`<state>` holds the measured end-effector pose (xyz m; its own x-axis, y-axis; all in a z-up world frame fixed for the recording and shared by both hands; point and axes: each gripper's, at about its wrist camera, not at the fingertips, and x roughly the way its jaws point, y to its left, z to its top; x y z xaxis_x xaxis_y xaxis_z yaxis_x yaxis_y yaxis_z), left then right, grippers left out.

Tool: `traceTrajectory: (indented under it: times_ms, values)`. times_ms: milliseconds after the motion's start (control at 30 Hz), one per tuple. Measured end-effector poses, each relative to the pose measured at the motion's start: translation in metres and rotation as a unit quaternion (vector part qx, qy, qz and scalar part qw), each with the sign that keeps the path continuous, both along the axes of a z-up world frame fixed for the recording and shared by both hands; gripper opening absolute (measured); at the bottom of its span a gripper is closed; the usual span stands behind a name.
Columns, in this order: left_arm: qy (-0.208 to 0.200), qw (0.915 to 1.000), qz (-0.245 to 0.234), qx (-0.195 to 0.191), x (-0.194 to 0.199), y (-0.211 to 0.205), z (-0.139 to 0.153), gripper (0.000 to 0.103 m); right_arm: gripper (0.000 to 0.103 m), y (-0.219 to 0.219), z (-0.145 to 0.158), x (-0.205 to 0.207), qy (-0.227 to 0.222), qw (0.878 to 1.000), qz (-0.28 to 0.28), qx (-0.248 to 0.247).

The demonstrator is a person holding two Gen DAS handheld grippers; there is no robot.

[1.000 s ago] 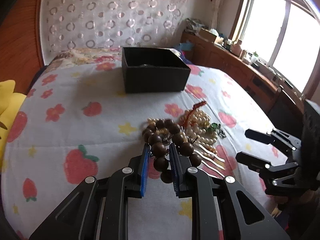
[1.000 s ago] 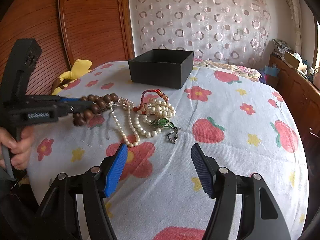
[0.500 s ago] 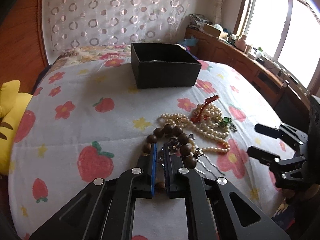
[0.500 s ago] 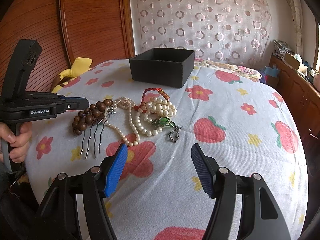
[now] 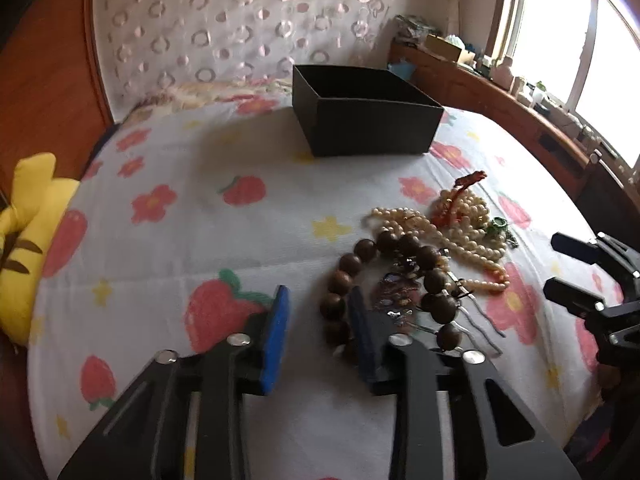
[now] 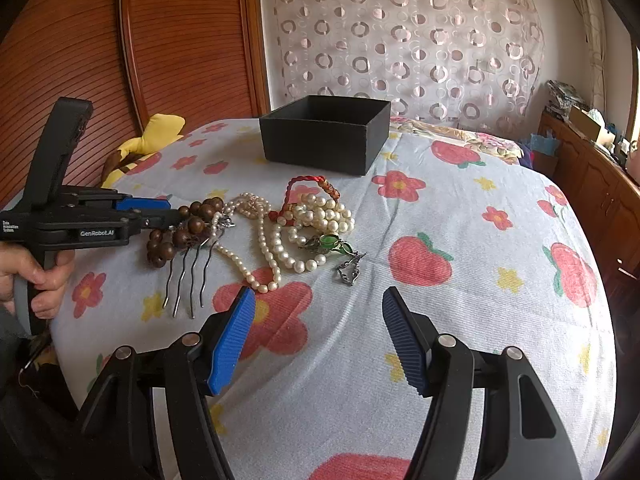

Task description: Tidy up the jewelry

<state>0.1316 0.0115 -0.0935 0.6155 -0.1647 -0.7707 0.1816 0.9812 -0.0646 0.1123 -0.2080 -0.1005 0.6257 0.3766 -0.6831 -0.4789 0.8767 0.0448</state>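
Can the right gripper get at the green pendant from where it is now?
Probably yes. The right gripper is open, with bare sheet between its fingers and the green pendant. The pearl strands touch the pendant, so they might get caught too.

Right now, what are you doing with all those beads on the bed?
A person is sorting jewelry with two hand-held grippers. The left gripper is open, its fingers by the brown bead bracelet, which lies on the flowered sheet over a metal hair comb. The right gripper is open, holding nothing. The pearl necklaces lie beside them; the black box waits behind.
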Motion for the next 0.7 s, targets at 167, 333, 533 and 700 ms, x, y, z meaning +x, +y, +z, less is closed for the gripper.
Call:
traceTrajectory:
  times_ms: [167,333,533,700]
  values:
    - [0.003,0.9997,-0.013,-0.021,-0.003,0.002,0.001,0.012,0.068,0.001,0.000,0.000,0.000,1.000,-0.001,-0.004]
    - [-0.044,0.9976,-0.017,-0.051,-0.021,0.002,0.029,0.012,0.068,0.003,-0.001,-0.003,-0.003,1.000,0.001,-0.009]
    - [-0.102,0.9928,-0.020,-0.060,-0.041,-0.002,0.072,0.012,0.068,0.013,0.002,-0.009,-0.003,1.000,0.016,-0.005]
    - [-0.133,0.9889,-0.017,-0.063,-0.057,0.003,0.095,0.012,0.068,0.028,0.010,-0.015,-0.008,0.999,0.037,-0.003]
